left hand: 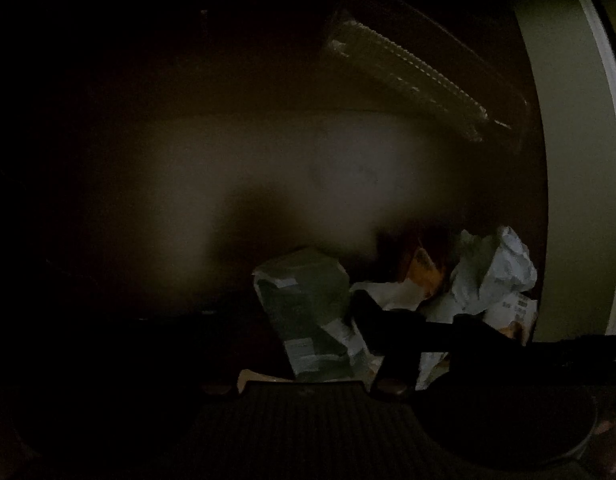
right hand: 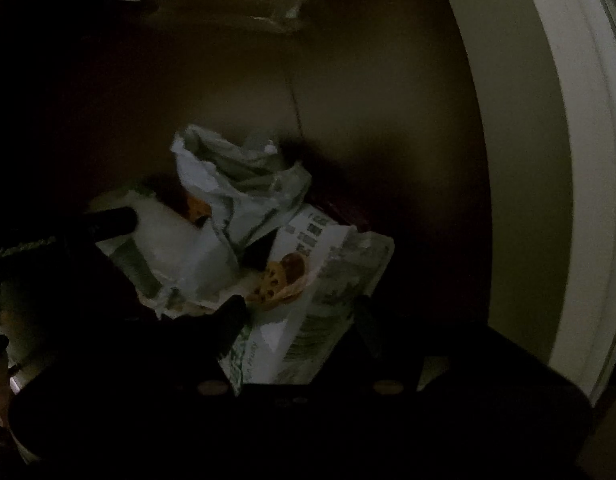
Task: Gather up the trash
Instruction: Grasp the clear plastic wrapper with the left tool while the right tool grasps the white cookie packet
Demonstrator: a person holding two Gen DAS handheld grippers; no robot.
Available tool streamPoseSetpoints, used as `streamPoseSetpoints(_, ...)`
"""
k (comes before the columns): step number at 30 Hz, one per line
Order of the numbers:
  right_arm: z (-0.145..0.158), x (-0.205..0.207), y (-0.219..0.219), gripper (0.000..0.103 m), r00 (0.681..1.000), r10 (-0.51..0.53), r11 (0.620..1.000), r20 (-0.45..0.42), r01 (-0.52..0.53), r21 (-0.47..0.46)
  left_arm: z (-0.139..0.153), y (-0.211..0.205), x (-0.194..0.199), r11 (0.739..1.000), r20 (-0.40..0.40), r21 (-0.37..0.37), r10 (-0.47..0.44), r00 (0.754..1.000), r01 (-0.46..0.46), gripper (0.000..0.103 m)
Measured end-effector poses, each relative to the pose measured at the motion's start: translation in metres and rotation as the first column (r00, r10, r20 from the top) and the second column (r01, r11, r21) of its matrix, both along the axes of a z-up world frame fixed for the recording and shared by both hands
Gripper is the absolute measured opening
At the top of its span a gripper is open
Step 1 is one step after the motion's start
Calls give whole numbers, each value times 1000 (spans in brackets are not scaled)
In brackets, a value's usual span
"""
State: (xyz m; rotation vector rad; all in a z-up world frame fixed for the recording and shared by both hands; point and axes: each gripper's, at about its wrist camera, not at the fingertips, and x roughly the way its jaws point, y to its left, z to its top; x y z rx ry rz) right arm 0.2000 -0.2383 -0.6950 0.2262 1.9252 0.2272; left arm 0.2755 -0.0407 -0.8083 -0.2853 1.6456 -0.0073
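The scene is very dark. A pile of trash lies on a brown floor beside a wall. In the left wrist view a grey-green packet (left hand: 304, 308) sits where my left gripper (left hand: 308, 304) points down. Only its right finger (left hand: 371, 320) shows; the other is lost in shadow. In the right wrist view my right gripper (right hand: 300, 312) stands open over a white cookie wrapper (right hand: 308, 276) that lies between its two fingers. A crumpled pale plastic bag (right hand: 236, 184) rests just beyond. The left gripper's dark finger (right hand: 112, 220) shows at the left.
A clear plastic container (left hand: 407, 64) lies on the floor further off, also seen as the clear container (right hand: 228, 4). A pale wall (left hand: 567, 160) with a white baseboard (right hand: 579, 160) runs along the right. The right gripper's dark body (left hand: 467, 332) crosses the pile.
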Motion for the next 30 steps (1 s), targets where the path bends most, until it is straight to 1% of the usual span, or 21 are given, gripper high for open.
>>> streamPoseSetpoints(1,1,0,1,58,1000,15,1000,9,-15,1,-2,1,0,1000,-1,-6,4,1000,-4,40)
streamPoseSetpoints(3,6,2,4,56,999,41,999,28,-41,9,-2,3,0,1000,0,-18,3,1000,-3,31)
streamPoseSetpoints(5,8,2,4,51,998,61,998,35,-61,5,3,5,-1,1000,6,-17,-5,1000,5,25)
streamPoseSetpoints(6,8,2,3,42,997,65,998,36,-65,4,3,4,-1,1000,7,-17,-10,1000,10,19)
streamPoseSetpoints(7,9,2,3,32,997,66,998,37,-66,8,4,5,-2,1000,8,-16,-10,1000,11,19)
streamPoseSetpoints(8,10,2,3,28,997,67,998,37,-68,16,5,7,-3,1000,12,-12,2,1000,-2,19)
streamPoseSetpoints(10,14,3,3,13,995,90,996,52,-91,13,4,8,-5,999,12,-11,33,999,-33,16)
streamPoseSetpoints(13,23,3,2,3,992,108,994,61,-109,5,6,3,-7,999,13,-8,31,999,-31,14)
streamPoseSetpoints(15,34,5,-2,1,990,120,993,80,-121,5,6,-1,-6,1000,11,-8,21,1000,-21,13)
streamPoseSetpoints(19,54,7,-7,0,982,147,989,118,-146,-12,16,6,-5,1000,-11,-7,13,1000,-13,12)
streamPoseSetpoints(23,73,9,-6,0,976,140,990,167,-140,-14,34,11,-10,1000,-10,-16,-9,1000,9,11)
streamPoseSetpoints(26,96,20,-11,0,967,129,991,220,-130,-10,49,21,-14,1000,-5,-27,-6,1000,6,11)
streamPoseSetpoints(30,123,21,-5,0,944,143,989,298,-147,-8,71,35,-16,999,24,-31,11,1000,-10,11)
